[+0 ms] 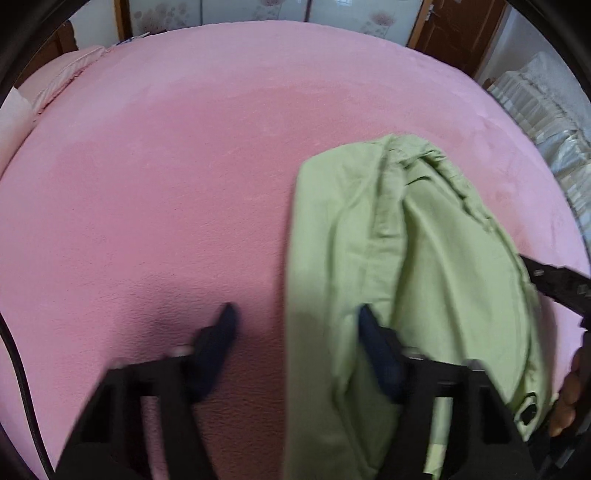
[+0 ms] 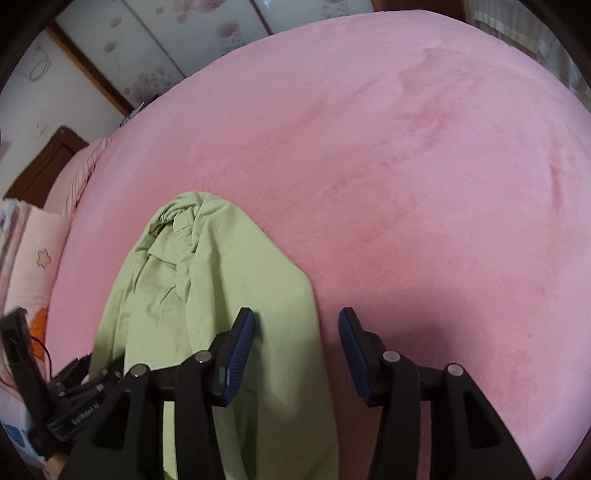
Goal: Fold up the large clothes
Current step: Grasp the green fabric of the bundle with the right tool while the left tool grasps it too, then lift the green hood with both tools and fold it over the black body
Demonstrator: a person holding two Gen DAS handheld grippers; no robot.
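Note:
A light green garment (image 1: 413, 258) lies lengthwise on the pink bed cover (image 1: 184, 166), folded into a long strip with its bunched collar end far from me. My left gripper (image 1: 295, 317) hovers over the strip's left edge. One fingertip (image 1: 227, 314) is over bare cover and the other over the cloth, with a wide gap and nothing pinched. In the right wrist view the same garment (image 2: 207, 280) shows. My right gripper (image 2: 297, 317) straddles its right edge, open, with the pads apart from the cloth.
The pink cover (image 2: 406, 166) stretches wide beyond the garment. Pink pillows (image 2: 33, 258) lie at the left. A striped quilt (image 1: 546, 122) sits at the right edge. Wardrobe doors (image 2: 166, 44) and a wooden door (image 1: 458, 33) stand behind the bed. A hand (image 1: 569, 398) holds the right gripper.

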